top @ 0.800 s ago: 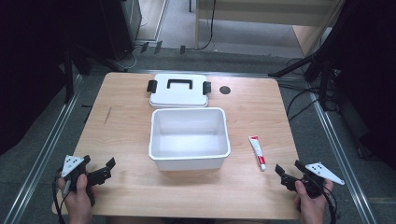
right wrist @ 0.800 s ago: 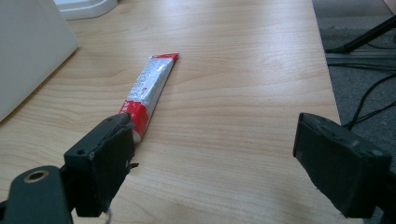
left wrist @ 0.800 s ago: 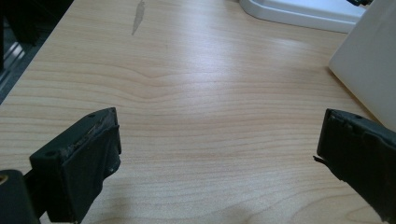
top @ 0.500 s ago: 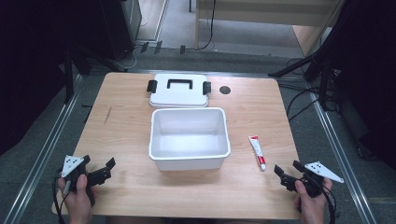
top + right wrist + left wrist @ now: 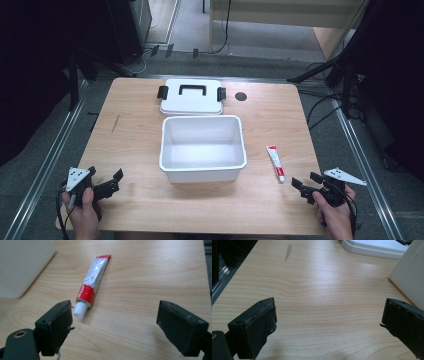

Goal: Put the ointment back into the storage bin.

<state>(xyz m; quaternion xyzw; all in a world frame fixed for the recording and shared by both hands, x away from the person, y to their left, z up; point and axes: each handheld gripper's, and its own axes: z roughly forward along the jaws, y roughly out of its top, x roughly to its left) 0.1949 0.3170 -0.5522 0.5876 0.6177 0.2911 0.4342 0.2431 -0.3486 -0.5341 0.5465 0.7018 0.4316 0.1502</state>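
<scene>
The right gripper (image 5: 306, 182) sits low over the near right part of the table (image 5: 130, 115) with its jaws spread wide and nothing between them, and the toothpaste tube (image 5: 93, 278) lies flat on the wood just ahead of them. In the right gripper view the tube's white cap (image 5: 79, 310) is close beside the tip of the left-hand finger (image 5: 58, 322), slightly ahead of it, while the crimped red end points away and up toward the far side; the right-hand finger stands well apart from the tube with bare wood in the gap. The open white box (image 5: 202, 147) is off to the left of these fingers, and its lid (image 5: 191, 96) with the black handle rests flat beyond it. The left gripper (image 5: 111, 183) is also released, jaws wide and empty over bare table, the box wall (image 5: 409, 272) showing just past its right-hand finger. This looks like the approach before a first pick: nothing is grasped yet. The next move probably calls for sliding the right gripper forward and a little toward its left-hand finger so the tube's body falls between the pads, turning the wrist to cross the tube, then closing gently, since a soft tube can squash or skid.
</scene>
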